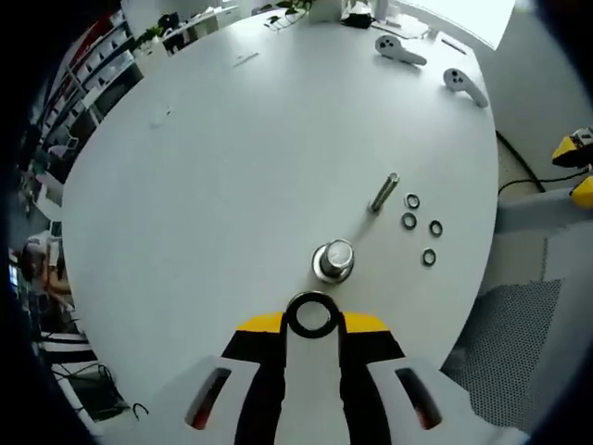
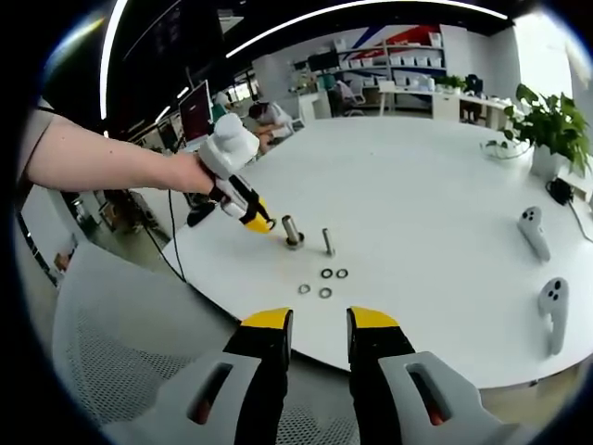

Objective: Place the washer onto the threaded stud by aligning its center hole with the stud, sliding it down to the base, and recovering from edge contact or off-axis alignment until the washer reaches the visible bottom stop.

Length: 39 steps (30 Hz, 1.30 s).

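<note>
My left gripper [image 1: 311, 323] is shut on a black washer [image 1: 311, 315], held flat between its yellow tips. Just ahead of it a short, wide, shiny metal cylinder [image 1: 334, 260] stands on the white table [image 1: 232, 167]. Farther on rises a thin threaded stud [image 1: 384, 193]. In the right gripper view a person's hand holds the left gripper [image 2: 248, 211] just left of the cylinder [image 2: 293, 232] and the stud [image 2: 327, 241]. My right gripper [image 2: 321, 324] is open and holds nothing, hovering off the table's near edge.
Several loose black washers [image 1: 422, 227] lie right of the stud, and they appear as washers [image 2: 326, 280] in the right gripper view too. Two white hand controllers [image 2: 542, 269] rest at the right. A grey mesh chair [image 2: 139, 362] sits below the table edge. A potted plant [image 2: 551, 125] stands far right.
</note>
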Available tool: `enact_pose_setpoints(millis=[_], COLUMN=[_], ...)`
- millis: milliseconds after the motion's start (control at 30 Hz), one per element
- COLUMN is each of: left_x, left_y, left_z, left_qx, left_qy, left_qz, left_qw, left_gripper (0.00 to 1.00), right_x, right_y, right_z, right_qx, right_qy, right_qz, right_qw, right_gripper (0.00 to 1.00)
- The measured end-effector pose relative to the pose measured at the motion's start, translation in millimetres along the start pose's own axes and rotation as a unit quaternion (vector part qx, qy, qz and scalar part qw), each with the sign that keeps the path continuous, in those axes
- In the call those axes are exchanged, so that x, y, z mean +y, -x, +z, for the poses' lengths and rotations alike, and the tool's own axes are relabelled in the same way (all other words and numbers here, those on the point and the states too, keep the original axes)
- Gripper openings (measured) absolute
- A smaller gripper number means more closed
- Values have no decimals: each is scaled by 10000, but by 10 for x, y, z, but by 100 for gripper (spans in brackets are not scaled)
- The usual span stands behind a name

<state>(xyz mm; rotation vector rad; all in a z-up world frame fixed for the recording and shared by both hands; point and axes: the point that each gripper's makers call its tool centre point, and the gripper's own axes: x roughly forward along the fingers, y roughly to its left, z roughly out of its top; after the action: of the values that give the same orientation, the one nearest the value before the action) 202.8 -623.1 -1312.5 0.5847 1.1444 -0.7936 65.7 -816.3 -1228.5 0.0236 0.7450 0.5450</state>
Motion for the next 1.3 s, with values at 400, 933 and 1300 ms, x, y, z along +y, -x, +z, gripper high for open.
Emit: enact_pose_setpoints(millis=[400,933,1300], left_x=[-88,-159,-189], left_y=[102,-112,-321], left_z=[337,377,306], left_qx=[-149,203,438], left_qy=[-420,-878,-1175], left_qz=[-38,-82,-95], left_qw=[9990,9959,9921], left_gripper=[18,18,19], right_x=[3,-18,-44], right_y=[2,8,16], right_z=[7,27,35], right_qx=[-26,-94,-134], right_qy=[-12,-61,-123], right_qz=[18,-12,-69], right_qw=[10000,9999,9998], right_gripper=[26,26,26])
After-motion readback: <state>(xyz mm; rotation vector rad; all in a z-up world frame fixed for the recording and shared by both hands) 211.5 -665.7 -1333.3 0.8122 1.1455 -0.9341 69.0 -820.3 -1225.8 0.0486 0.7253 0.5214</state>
